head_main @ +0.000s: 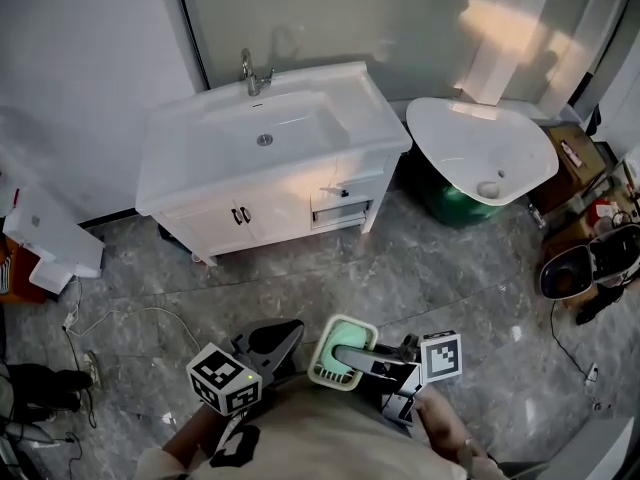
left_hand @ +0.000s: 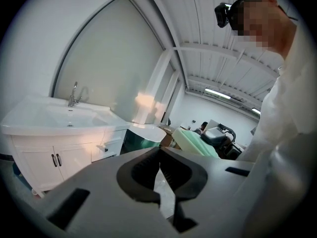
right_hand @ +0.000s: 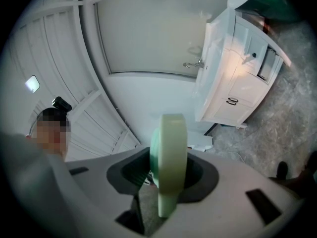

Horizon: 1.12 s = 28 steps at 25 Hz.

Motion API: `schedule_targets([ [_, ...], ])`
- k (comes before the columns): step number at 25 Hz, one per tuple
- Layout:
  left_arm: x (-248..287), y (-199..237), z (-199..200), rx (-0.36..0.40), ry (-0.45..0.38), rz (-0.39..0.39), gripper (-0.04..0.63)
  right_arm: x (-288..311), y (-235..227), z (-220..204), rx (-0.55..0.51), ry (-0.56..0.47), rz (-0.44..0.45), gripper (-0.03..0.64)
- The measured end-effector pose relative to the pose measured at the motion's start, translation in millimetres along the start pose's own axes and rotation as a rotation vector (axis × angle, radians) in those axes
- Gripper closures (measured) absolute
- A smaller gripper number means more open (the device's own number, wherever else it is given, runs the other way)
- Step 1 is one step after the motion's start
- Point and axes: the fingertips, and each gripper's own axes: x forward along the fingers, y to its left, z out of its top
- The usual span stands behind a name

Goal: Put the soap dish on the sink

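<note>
Soap dish (head_main: 345, 330): being pinched edge-on between the pads of the right tool (head_main: 345, 353), pale green rim sticking out past the tips, hanging over the grey floor (head_main: 400, 278). Left tool (head_main: 290, 333): sitting just to the left of the right tool, pads pressing together at the tips, gripping nothing. Pointing both tools toward the white sink (head_main: 180, 168), which is well ahead of them and apart from the dish, tap (head_main: 252, 73) rising at its far edge. Showing a round white basin (head_main: 480, 148) ahead and to the right of the right tool.
</note>
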Motion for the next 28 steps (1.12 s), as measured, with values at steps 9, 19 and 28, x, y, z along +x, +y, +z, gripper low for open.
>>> schedule_targets([
  [9,51.2,-32.3,0.7,0.041,0.03,0.036,0.575,-49.4,-9.9,15.0,0.062,0.028,0.012,0.48],
  [19,84.4,-38.3,4.1,0.047,0.07,0.022,0.575,-62.4,-15.4,34.2,0.029,0.063,-0.007,0.468],
  [28,124.7,-26.9,26.1,0.045,0.041,-0.063,0.575,-82.2,-22.3,70.3,0.017,-0.048,-0.056,0.466],
])
